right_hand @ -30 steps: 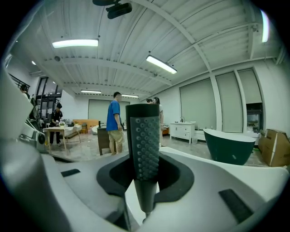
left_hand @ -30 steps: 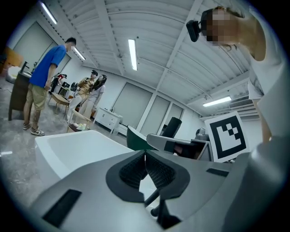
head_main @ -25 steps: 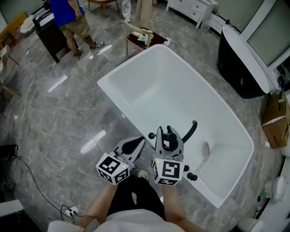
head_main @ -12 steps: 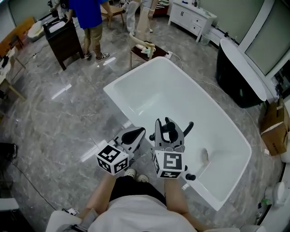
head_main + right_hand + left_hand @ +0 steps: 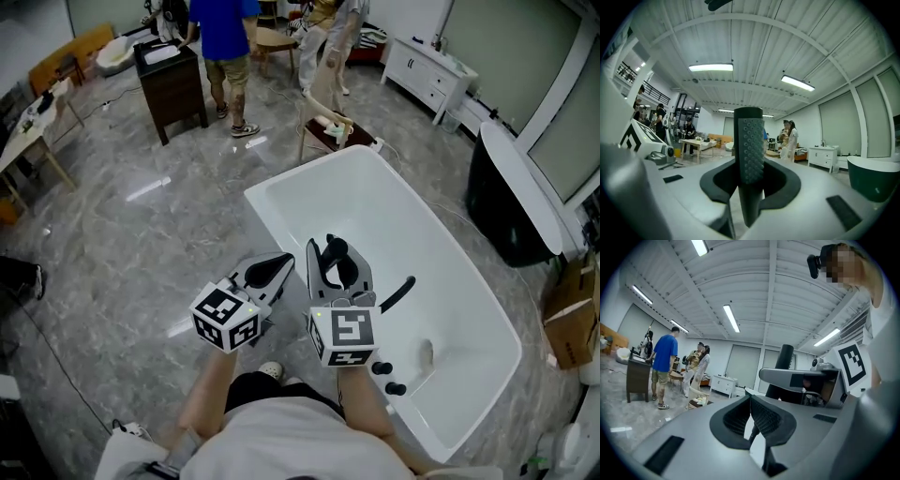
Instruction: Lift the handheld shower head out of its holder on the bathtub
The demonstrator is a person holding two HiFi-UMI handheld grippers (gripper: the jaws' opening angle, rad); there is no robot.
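The white bathtub (image 5: 281, 187) lies slantwise on the marble floor in the head view. My right gripper (image 5: 330, 246) is shut on the black handheld shower head (image 5: 337, 266), lifted above the tub's near rim. In the right gripper view the shower head (image 5: 749, 145) stands upright between the pads of the right gripper (image 5: 750, 180), its dotted nozzle face toward the camera. The black faucet spout (image 5: 398, 292) and two black knobs (image 5: 386, 377) stay on the rim. My left gripper (image 5: 279, 262) hovers beside it on the left, shut, with nothing in the left gripper (image 5: 751, 401).
People stand at the back by a dark cabinet (image 5: 172, 86) and a small chair (image 5: 328, 127). A black bathtub (image 5: 511, 202) and a cardboard box (image 5: 572, 319) are at the right. A white dresser (image 5: 427, 70) stands behind the tub.
Both grippers have risen together and drawn back from the tub rim. The shower head has come up with the right gripper, away from the faucet and knobs.
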